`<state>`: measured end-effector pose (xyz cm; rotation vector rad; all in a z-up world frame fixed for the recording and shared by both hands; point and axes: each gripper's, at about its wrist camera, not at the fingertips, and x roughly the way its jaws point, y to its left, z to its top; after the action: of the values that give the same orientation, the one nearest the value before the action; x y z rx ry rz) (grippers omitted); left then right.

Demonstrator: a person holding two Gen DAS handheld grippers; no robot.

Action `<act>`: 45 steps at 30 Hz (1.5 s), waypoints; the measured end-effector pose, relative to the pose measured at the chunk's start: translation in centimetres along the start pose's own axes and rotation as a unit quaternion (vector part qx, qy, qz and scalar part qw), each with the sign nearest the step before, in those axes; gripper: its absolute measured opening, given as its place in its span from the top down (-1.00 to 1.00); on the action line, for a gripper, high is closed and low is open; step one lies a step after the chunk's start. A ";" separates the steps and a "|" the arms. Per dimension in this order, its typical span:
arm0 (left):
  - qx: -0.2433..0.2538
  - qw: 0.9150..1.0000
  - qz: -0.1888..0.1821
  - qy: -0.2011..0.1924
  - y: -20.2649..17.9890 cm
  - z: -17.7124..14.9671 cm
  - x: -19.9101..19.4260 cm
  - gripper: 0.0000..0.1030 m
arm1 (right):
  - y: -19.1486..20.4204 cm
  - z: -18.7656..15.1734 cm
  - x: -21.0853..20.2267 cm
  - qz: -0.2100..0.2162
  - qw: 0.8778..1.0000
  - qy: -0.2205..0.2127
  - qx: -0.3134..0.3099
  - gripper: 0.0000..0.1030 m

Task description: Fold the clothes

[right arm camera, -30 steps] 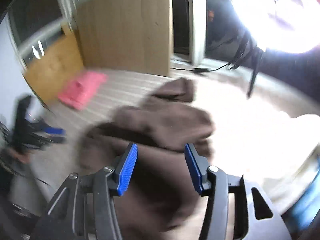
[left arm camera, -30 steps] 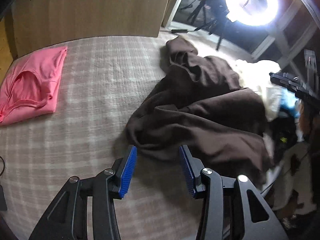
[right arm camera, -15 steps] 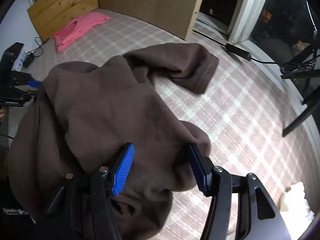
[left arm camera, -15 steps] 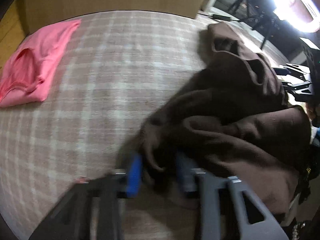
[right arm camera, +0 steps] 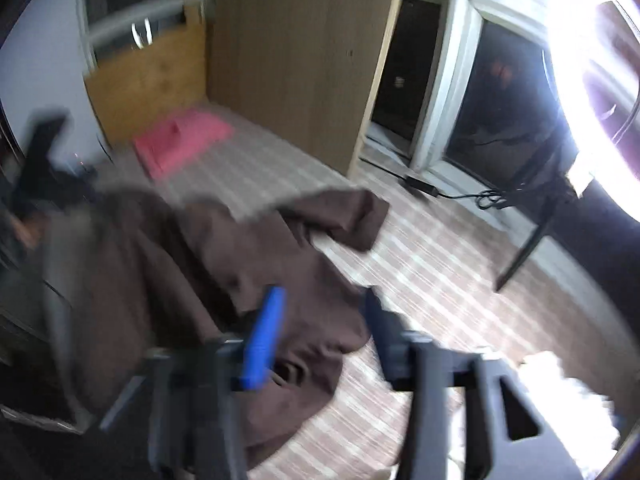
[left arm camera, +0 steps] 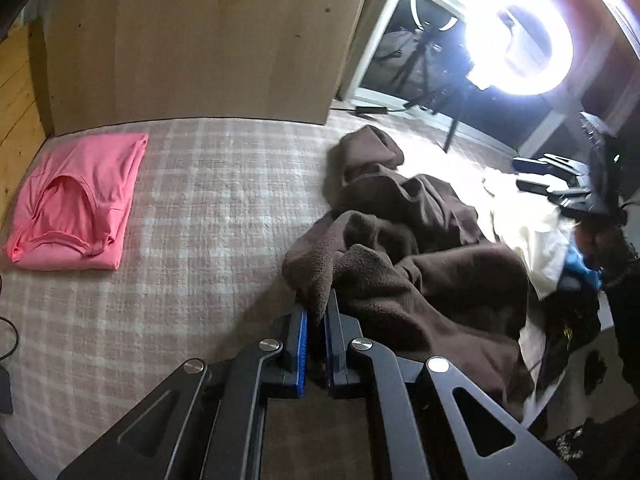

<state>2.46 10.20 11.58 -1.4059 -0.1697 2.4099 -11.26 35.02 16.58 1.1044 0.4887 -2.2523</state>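
Bare checked bedcover (left arm camera: 208, 216) lies between pink shirt (left arm camera: 76, 200) and brown garment (left arm camera: 420, 264).

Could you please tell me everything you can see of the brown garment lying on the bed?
The brown garment is a dark, fleecy piece, crumpled and unfolded on the checked bedcover. One end, perhaps a sleeve, trails toward the wardrobe. Its near edge is pinched in the left gripper. The right gripper hovers open above it, blurred. A cream cloth borders its far side.
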 end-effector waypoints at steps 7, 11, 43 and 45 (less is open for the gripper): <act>0.010 1.000 0.001 0.013 0.0 -1.2 0.2 0.89 | 4.8 -1.1 9.9 -0.007 0.992 0.104 -0.074 0.05; 0.022 1.000 -0.002 0.003 -0.5 -0.6 -0.7 0.90 | 1.6 -1.2 11.3 0.043 0.993 0.101 0.046 0.87; 0.218 0.955 0.162 -0.119 3.0 8.2 -23.2 0.73 | 14.2 6.3 -19.7 -0.162 0.970 -0.145 0.113 0.42; 0.170 0.967 0.183 -0.058 7.2 7.6 -17.0 0.83 | 13.1 5.7 -14.9 -0.146 0.977 -0.089 0.130 0.28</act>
<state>1.84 -1.97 27.40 -1.2217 0.4948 2.6470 1.02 26.82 31.00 0.9934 0.3033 -2.7050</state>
